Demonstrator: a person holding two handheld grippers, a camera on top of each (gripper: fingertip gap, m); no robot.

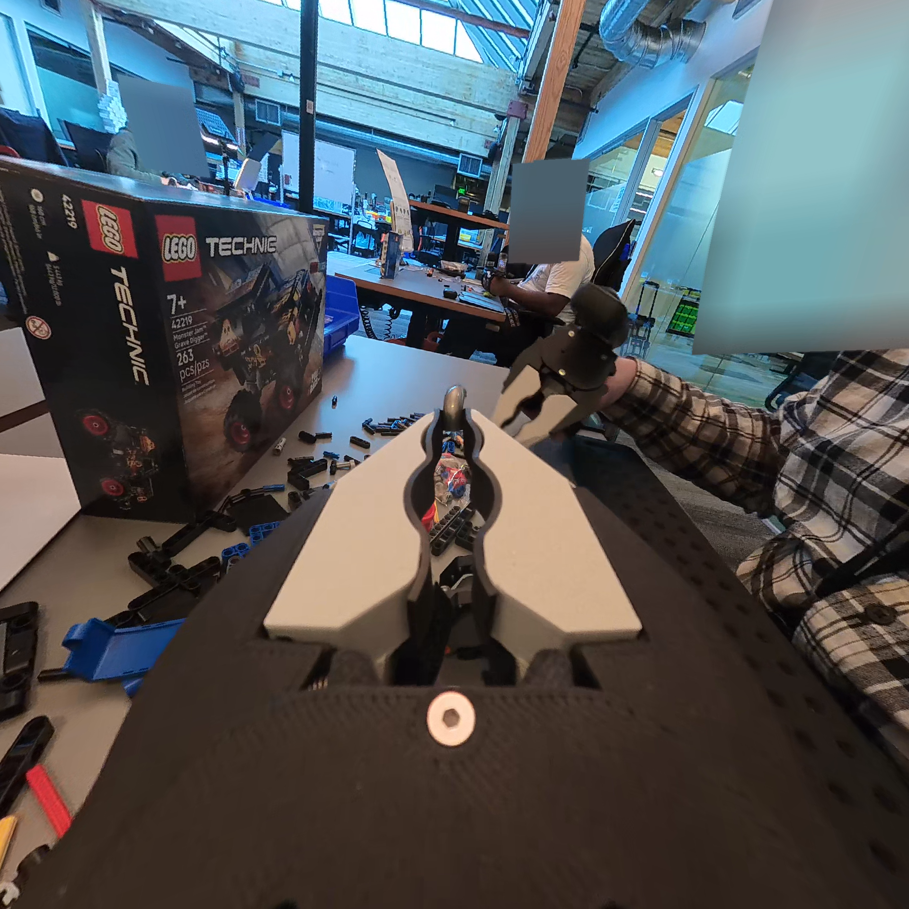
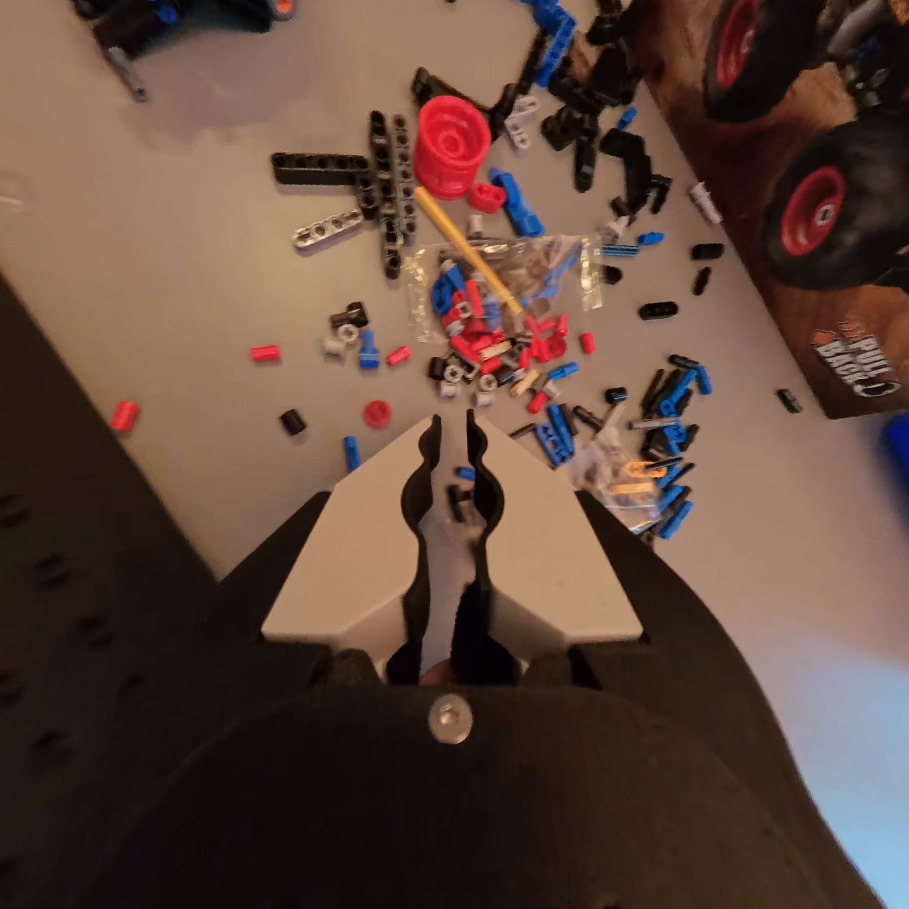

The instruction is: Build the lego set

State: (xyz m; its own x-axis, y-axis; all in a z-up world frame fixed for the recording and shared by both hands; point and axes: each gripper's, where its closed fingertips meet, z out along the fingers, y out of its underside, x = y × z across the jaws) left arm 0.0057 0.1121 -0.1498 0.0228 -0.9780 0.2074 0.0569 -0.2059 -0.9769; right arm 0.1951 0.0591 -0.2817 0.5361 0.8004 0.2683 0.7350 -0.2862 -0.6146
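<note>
Left gripper [image 1: 453,418] is pinching a curved grey piece [image 1: 455,399] at its tips, right of the set box [image 1: 162,315]. Right gripper [image 2: 452,420] is hovering w/ jaws slightly apart, empty, above the parts bag [image 2: 497,290].

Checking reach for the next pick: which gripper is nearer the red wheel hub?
Right. The right gripper hangs over the loose pile, the red wheel hub just ahead of its jaws. The left gripper is held higher, gripping a small grey curved piece.

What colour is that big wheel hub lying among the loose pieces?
The wheel hub is bright red, clearest in the right wrist view.
</note>
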